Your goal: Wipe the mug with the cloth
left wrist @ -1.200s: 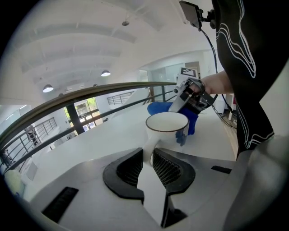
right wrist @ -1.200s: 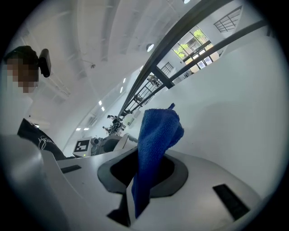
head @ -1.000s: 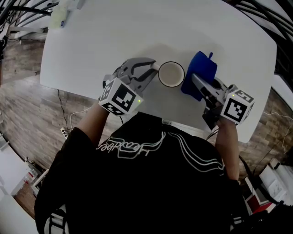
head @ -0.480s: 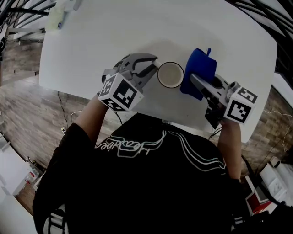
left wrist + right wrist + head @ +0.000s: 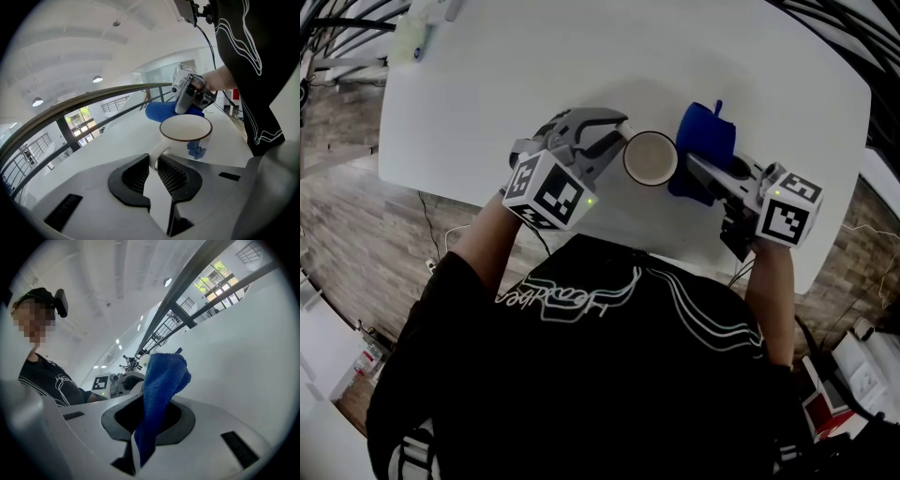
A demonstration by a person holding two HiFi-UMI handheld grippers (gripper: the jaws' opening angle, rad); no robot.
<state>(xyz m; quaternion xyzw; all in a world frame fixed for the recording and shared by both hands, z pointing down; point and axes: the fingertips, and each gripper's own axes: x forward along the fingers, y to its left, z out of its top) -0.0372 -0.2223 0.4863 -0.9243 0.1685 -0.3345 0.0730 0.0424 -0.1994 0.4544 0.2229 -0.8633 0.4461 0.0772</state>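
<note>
A white mug [image 5: 650, 157] with a dark rim stands upright on the white table [image 5: 534, 75], empty inside. In the left gripper view the mug [image 5: 185, 132] is just ahead, its handle [image 5: 157, 153] between the pads. My left gripper [image 5: 616, 141] comes in from the mug's left; its jaws have just been closing and now sit against the handle. My right gripper [image 5: 697, 170] is shut on a blue cloth [image 5: 706, 142], which hangs bunched right beside the mug's right side. From the right gripper [image 5: 144, 417] the cloth [image 5: 164, 376] stands up out of the jaws.
Pale objects [image 5: 420, 26] lie at the table's far left corner. The table's near edge [image 5: 581, 223] runs just in front of the person's body. Wood floor with cables [image 5: 356, 244] lies to the left.
The left jaws have drawn in onto the mug's handle. The right gripper and the cloth have edged slightly closer to the mug. The mug stays in place.
</note>
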